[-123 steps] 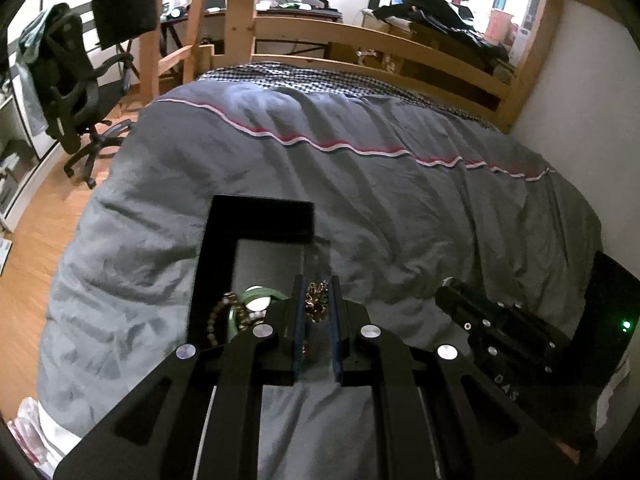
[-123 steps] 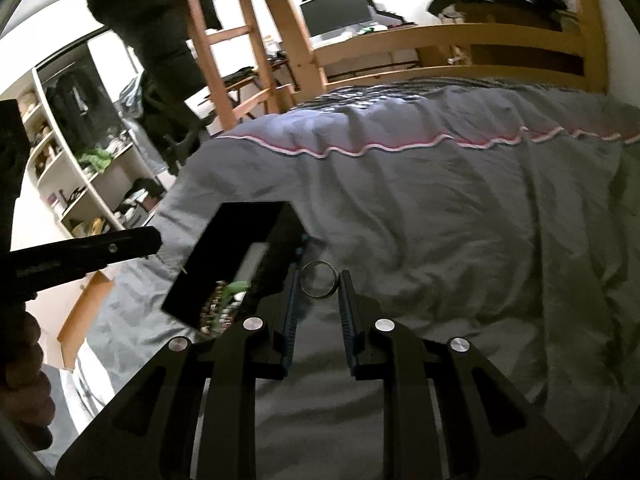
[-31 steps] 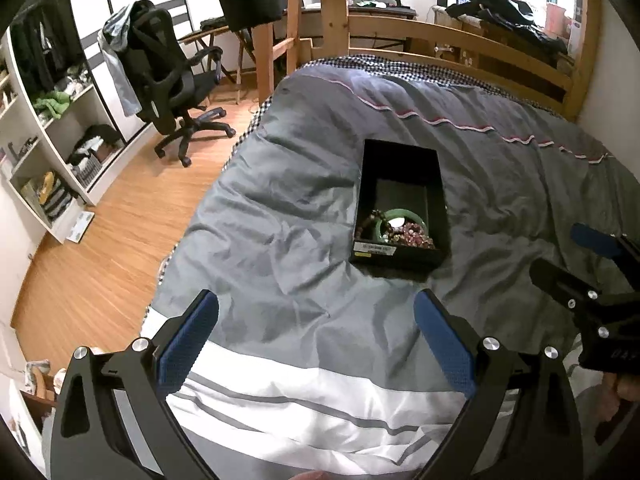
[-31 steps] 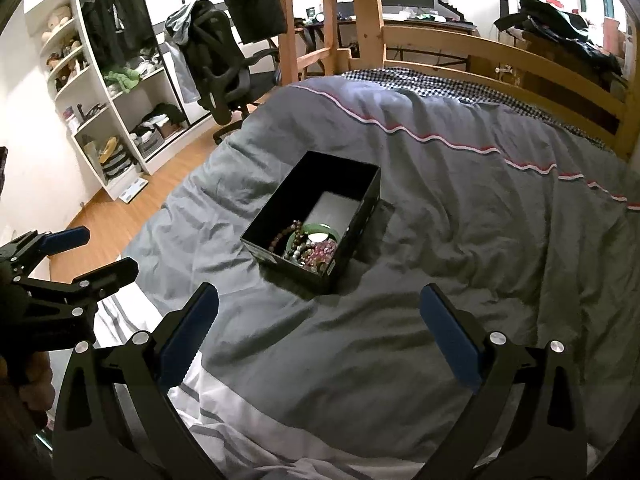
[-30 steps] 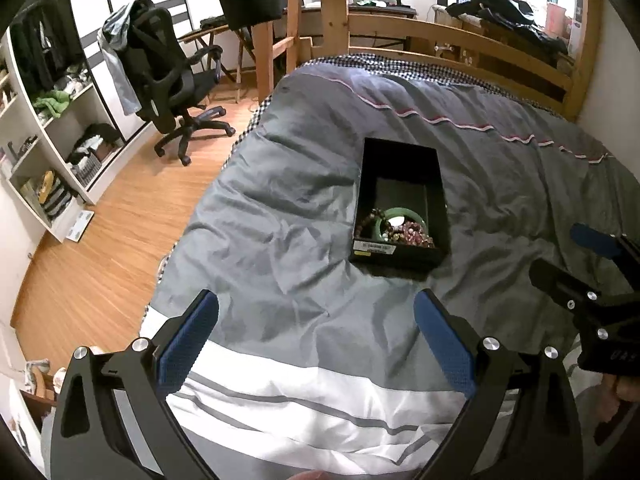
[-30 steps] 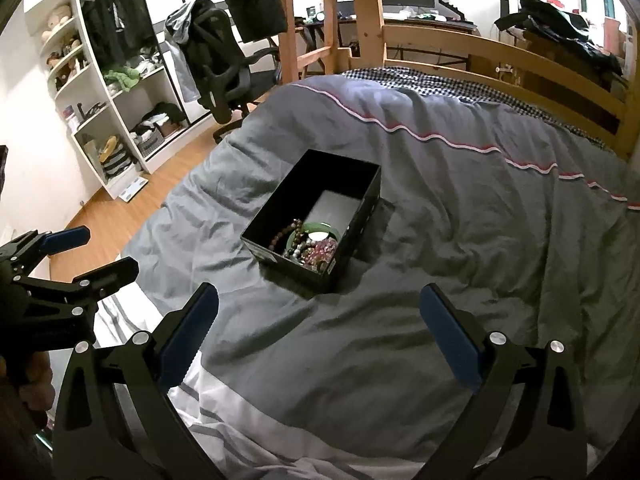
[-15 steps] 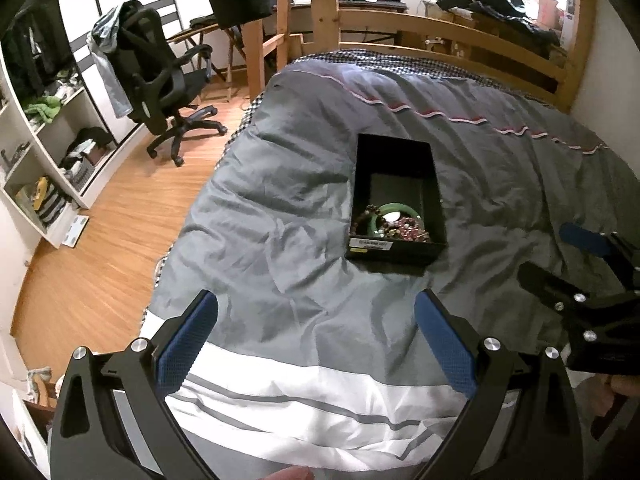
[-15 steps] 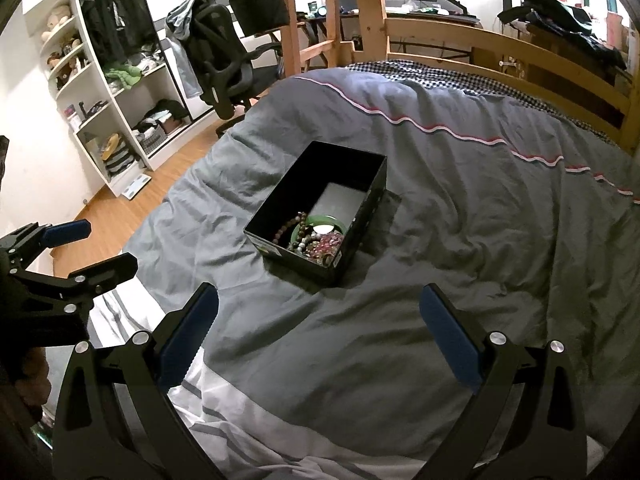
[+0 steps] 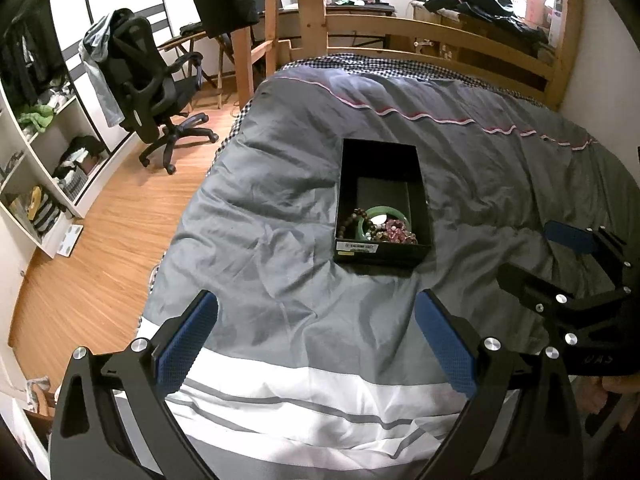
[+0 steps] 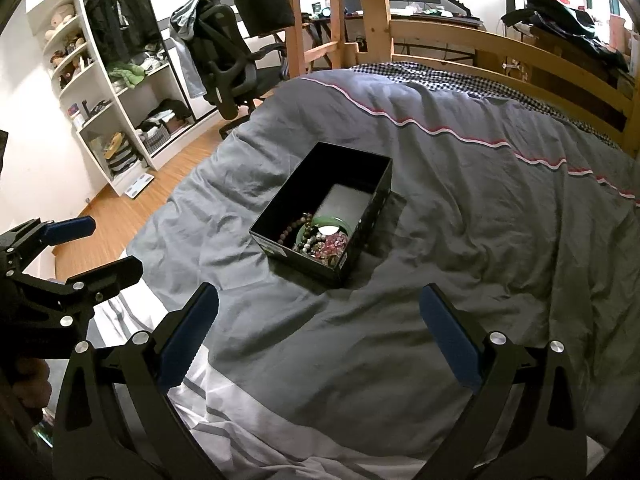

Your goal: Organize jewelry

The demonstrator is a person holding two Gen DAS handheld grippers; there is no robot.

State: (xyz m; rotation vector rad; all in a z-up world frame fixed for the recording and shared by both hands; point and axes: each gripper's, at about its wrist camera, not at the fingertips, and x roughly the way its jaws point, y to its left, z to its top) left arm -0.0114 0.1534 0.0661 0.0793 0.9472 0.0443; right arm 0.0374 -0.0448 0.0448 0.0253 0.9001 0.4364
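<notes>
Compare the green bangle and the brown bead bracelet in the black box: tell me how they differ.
The green bangle is one smooth solid ring; the brown bead bracelet is a string of separate round beads. The bangle is pale green, the bracelet dark brown. The bangle sits mid-box beside the pink beads; the bracelet curves along the left wall of the black box. Both lie at the box's near end, touching or overlapping.

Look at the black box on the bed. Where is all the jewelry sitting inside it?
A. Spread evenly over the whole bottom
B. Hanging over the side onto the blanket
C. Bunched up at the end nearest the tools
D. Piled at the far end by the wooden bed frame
C. In the black box, the green bangle and the beaded bracelets crowd the near end, by the label, while the far end holds no jewelry.
</notes>
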